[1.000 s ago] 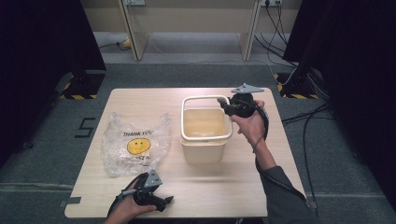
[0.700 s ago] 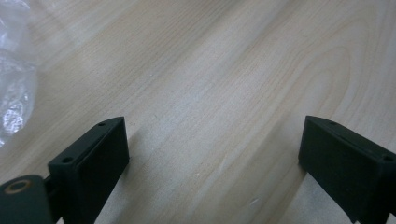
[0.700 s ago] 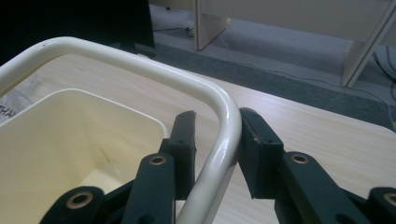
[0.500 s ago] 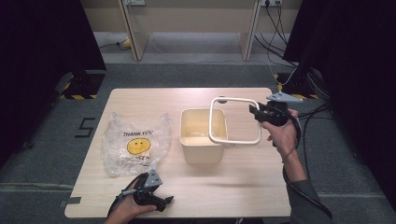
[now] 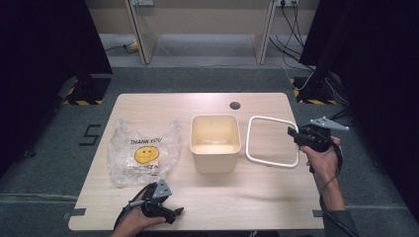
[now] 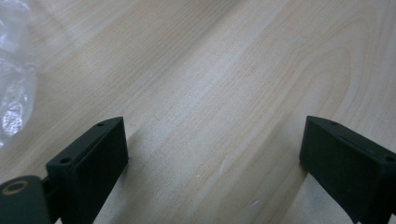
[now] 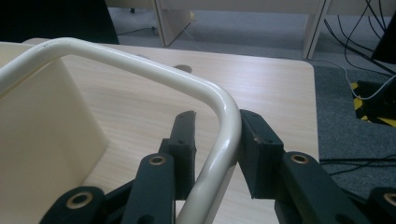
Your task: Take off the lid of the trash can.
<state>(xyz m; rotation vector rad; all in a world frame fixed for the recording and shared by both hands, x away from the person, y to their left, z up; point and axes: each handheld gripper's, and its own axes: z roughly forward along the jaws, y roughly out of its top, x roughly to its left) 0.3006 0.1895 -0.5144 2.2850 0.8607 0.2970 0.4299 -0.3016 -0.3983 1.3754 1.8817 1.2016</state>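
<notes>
partly cropped bin (image 7: 42, 121), left edge

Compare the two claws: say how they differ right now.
The right claw is shut on the white frame beside the bin, holding its rim; the left claw is open with nothing between its jaws. The right claw sits at the table's right edge; the left rests at the front, below the plastic bag. Both are black and hand-held.

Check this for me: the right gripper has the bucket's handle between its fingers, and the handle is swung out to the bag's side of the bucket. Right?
Not quite. The right gripper does have the handle between its fingers, but the high view shows the handle swung out to the side away from the bag, with the bucket between them.
</notes>
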